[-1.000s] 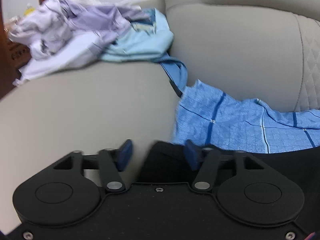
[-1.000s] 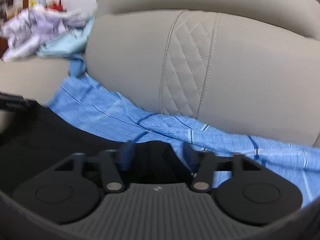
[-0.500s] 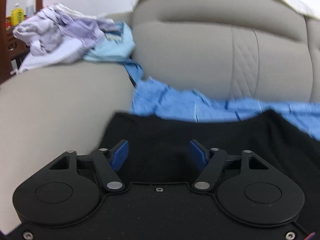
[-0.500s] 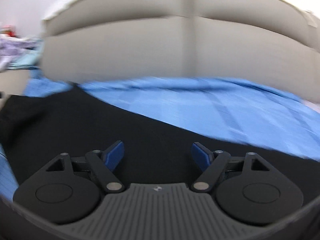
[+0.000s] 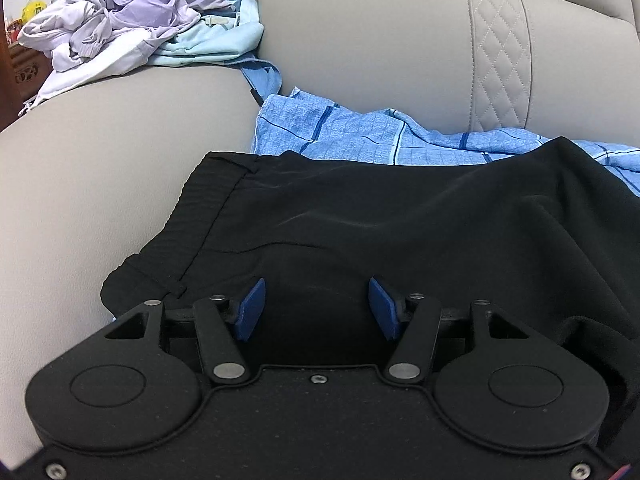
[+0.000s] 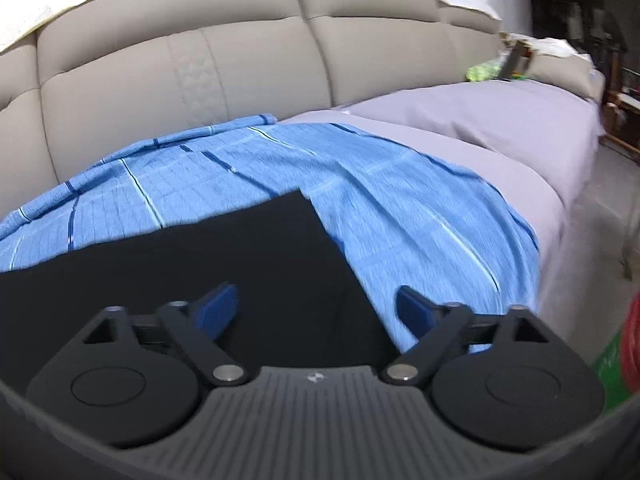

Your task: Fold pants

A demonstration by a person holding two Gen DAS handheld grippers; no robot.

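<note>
Left wrist view: the left gripper [image 5: 316, 308] was held with its jaws spread and nothing between them. The black pants [image 5: 400, 216] were laid directly ahead on the sofa [image 5: 120, 140], partly over a blue checked cloth [image 5: 360, 136]. The waistband end was seen at the left, and the long axis ran rightward across the view.

Right wrist view: the right gripper [image 6: 316, 312] was likewise held with jaws apart and empty. The pants [image 6: 200, 260] were seen ahead and to the left, ending at a squared corner. The leg end was judged nearer this gripper.
</note>
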